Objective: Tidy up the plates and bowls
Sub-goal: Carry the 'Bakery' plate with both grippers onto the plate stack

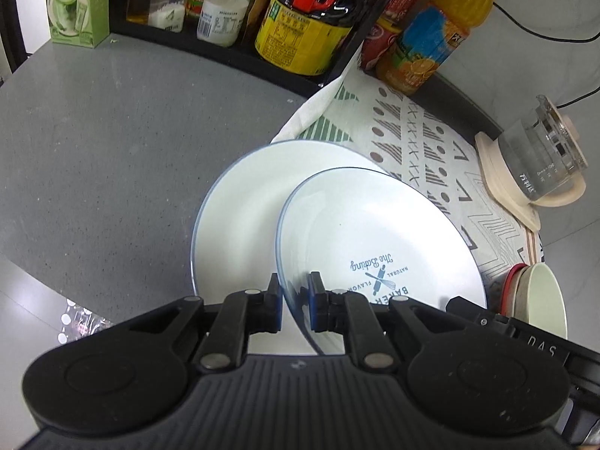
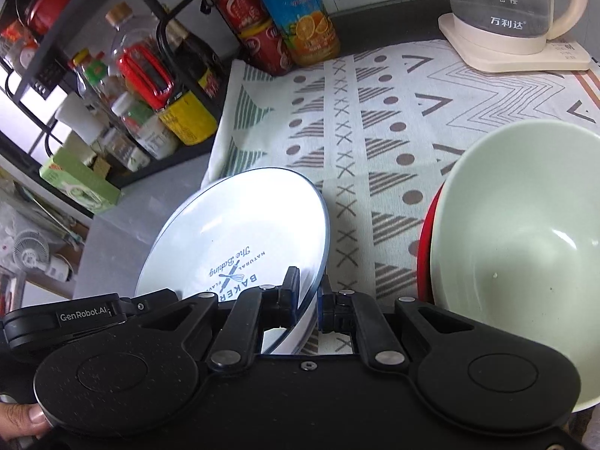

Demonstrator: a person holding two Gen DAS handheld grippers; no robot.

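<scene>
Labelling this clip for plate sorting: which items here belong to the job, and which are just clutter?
Job:
white printed plate, gripped by left tongs and right tongs
plain white plate
pale green bowl
red bowl

Clutter:
glass kettle
orange juice bottle
patterned cloth

Both my grippers point steeply down, each clamped on the rim of a plate.

My left gripper (image 1: 294, 298) has its blue-padded fingers (image 1: 276, 294) nearly together, pinching the near edge of the printed plate (image 1: 378, 232) between them, and the plate tilts up from that grip. My right gripper (image 2: 308, 294) is likewise closed tight, its fingers (image 2: 290, 292) squeezing the plate's edge from the other side. In the right wrist view, the black body of my left gripper shows at lower left, with my fingertip (image 2: 22, 418) pressed against its underside.
</scene>
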